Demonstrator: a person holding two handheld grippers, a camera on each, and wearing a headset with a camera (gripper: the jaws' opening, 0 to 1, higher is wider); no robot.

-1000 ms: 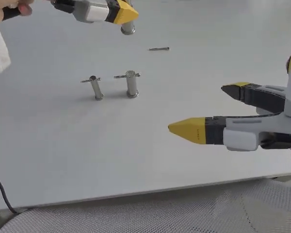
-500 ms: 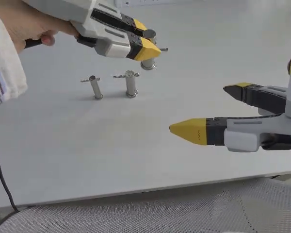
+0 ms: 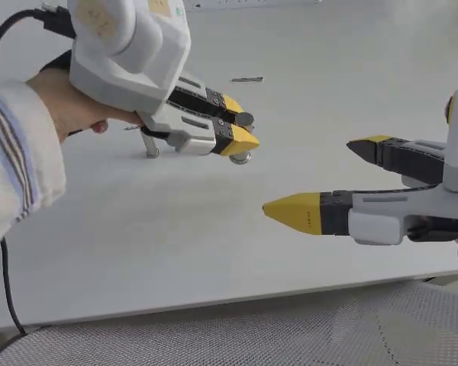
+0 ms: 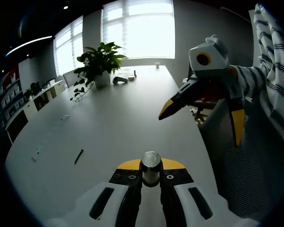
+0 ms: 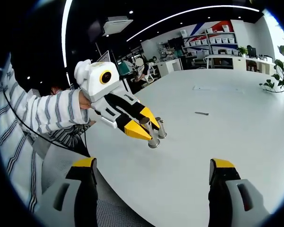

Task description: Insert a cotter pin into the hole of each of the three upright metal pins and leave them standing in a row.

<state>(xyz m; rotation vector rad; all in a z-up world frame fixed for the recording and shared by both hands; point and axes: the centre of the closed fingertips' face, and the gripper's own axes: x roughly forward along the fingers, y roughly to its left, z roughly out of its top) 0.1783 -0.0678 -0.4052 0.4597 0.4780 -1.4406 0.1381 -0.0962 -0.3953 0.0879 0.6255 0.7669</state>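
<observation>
White bench [image 3: 137, 244] carries an upright metal pin [image 3: 149, 145], crossed by its inserted cotter pin [image 3: 130, 128] and partly hidden behind the left gripper [image 3: 243, 128], whose jaws clench a second metal pin [image 3: 241, 156] close to the surface. A loose cotter pin [image 3: 246, 79] lies farther back. The right gripper [image 3: 308, 176] hovers nearby, jaws spread, grasping nothing.

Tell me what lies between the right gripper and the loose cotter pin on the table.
Only bare table separates the right gripper from the cotter pin, seen in the right gripper view.
</observation>
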